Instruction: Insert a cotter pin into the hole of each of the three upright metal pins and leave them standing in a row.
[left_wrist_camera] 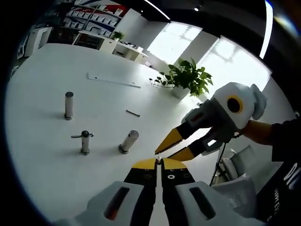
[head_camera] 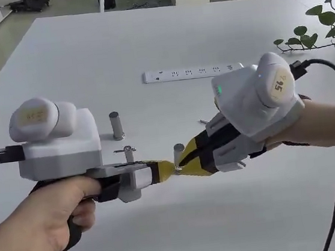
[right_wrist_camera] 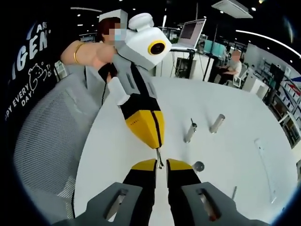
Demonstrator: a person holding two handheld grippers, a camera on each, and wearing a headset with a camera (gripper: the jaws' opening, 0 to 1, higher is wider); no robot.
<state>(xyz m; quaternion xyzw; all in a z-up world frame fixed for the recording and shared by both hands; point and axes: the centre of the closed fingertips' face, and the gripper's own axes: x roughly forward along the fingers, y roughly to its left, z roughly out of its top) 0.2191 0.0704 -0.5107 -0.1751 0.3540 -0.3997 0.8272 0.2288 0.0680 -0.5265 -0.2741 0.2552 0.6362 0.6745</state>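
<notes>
above the table (head_camera: 147, 49), toward its near edge, my left tongs (left_wrist_camera: 159, 162) are clenched and my right tongs (right_wrist_camera: 161, 165) gape, meeting just before a bare metal pin (left_wrist_camera: 128, 141). left holds the cotter pin (right_wrist_camera: 160, 157). i'd close right squarely before left lets go.

Three short silver metal pins stand on the white table: a bare first pin (left_wrist_camera: 69, 104), just in front of it a second pin (left_wrist_camera: 85, 141) with an inserted cotter pin (left_wrist_camera: 77, 136) crosswise through its top, and a bare third pin (left_wrist_camera: 129, 141) to the right. A loose cotter pin (left_wrist_camera: 133, 113) lies flat farther back. Another thin held cotter pin (right_wrist_camera: 160, 159) is pinched at the closed tip of the left gripper (left_wrist_camera: 160, 165), above the table.
</notes>
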